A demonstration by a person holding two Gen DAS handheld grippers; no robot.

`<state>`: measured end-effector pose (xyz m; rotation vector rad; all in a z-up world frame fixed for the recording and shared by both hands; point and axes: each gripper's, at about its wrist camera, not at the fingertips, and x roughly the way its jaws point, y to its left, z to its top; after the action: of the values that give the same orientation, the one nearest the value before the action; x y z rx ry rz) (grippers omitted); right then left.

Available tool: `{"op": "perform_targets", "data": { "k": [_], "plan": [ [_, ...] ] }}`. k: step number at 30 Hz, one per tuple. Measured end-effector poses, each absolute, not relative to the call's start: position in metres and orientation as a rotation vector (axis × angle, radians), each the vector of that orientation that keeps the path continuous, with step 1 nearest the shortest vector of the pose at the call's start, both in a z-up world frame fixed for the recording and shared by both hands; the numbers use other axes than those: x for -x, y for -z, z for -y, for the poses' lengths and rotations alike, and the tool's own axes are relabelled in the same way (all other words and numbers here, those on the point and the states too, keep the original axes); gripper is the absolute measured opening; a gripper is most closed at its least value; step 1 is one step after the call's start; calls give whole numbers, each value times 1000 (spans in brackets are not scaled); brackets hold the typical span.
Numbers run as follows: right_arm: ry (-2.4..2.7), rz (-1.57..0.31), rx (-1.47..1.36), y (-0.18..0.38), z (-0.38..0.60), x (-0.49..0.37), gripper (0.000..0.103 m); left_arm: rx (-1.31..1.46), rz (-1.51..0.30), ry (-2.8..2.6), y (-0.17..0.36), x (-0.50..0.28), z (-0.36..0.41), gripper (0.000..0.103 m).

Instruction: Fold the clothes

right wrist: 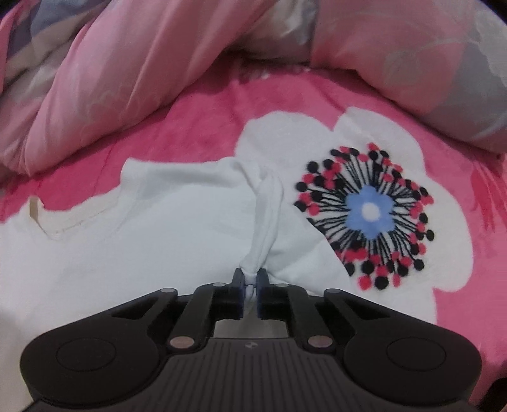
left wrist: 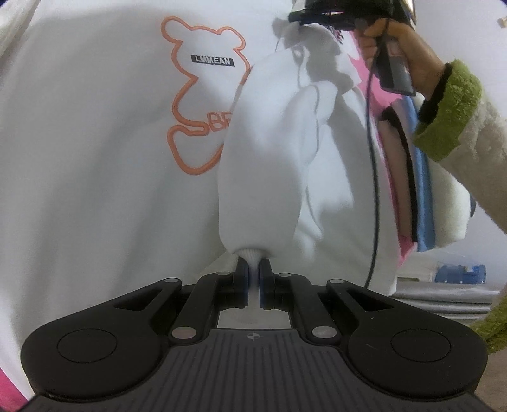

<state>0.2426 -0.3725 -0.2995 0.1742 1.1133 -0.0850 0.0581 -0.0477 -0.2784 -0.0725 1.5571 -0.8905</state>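
A white sweatshirt (left wrist: 95,158) with an orange bear outline (left wrist: 196,95) lies spread over the bed. My left gripper (left wrist: 253,269) is shut on the ribbed cuff (left wrist: 250,255) of its sleeve (left wrist: 263,164), which lies across the chest. In the left wrist view the right gripper (left wrist: 304,19) shows at the top, held by a hand (left wrist: 396,47), pinching white cloth at the sleeve's far end. In the right wrist view my right gripper (right wrist: 250,279) is shut on a bunched fold of white fabric (right wrist: 264,222) near the garment's edge.
The bed has a pink blanket (right wrist: 196,126) printed with a large white flower (right wrist: 367,209). A pink and grey quilt (right wrist: 111,79) is heaped behind it. Folded clothes (left wrist: 421,177) are stacked to the right of the sweatshirt. A cable (left wrist: 374,190) hangs from the right gripper.
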Motion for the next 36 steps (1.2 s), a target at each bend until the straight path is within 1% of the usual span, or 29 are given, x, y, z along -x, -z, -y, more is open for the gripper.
{"op": "perform_targets", "data": {
  "k": [5, 9, 14, 16, 21, 23, 24, 25, 26, 27, 29, 30, 33, 35, 36],
  "plan": [
    [118, -1003, -290, 265, 415, -243, 5, 41, -1446, 901, 262, -81, 49, 4],
    [166, -982, -375, 260, 455, -259, 5, 2, -1364, 882, 256, -120, 52, 4],
    [204, -1003, -513, 275, 491, -269, 5, -44, -1334, 839, 266, -176, 57, 4],
    [214, -1012, -553, 283, 499, -271, 5, -46, -1350, 823, 271, -195, 55, 4],
    [236, -1016, -610, 303, 506, -276, 6, -25, -1383, 749, 289, -219, 49, 4],
    [219, -1021, -609, 307, 509, -278, 8, 3, -1386, 712, 295, -227, 44, 7],
    [205, -1021, -613, 307, 511, -277, 11, 50, -1396, 693, 299, -229, 40, 7],
    [191, -1022, -618, 306, 514, -277, 19, 100, -1407, 675, 303, -232, 36, 7],
    [183, -1023, -615, 303, 516, -276, 23, 168, -1428, 659, 305, -235, 30, 8],
    [183, -1025, -603, 299, 518, -273, 35, 228, -1446, 644, 308, -237, 24, 9],
    [181, -1030, -581, 289, 522, -267, 46, 344, -1474, 608, 311, -238, 10, 17],
    [181, -1031, -570, 285, 524, -264, 47, 388, -1478, 590, 312, -239, 3, 21],
    [159, -1012, -556, 266, 527, -250, 47, 484, -1452, 547, 308, -238, -14, 24],
    [95, -987, -525, 250, 516, -236, 47, 523, -1413, 520, 299, -235, -23, 30],
    [55, -974, -500, 241, 508, -228, 47, 550, -1394, 507, 295, -233, -28, 31]
  ]
}}
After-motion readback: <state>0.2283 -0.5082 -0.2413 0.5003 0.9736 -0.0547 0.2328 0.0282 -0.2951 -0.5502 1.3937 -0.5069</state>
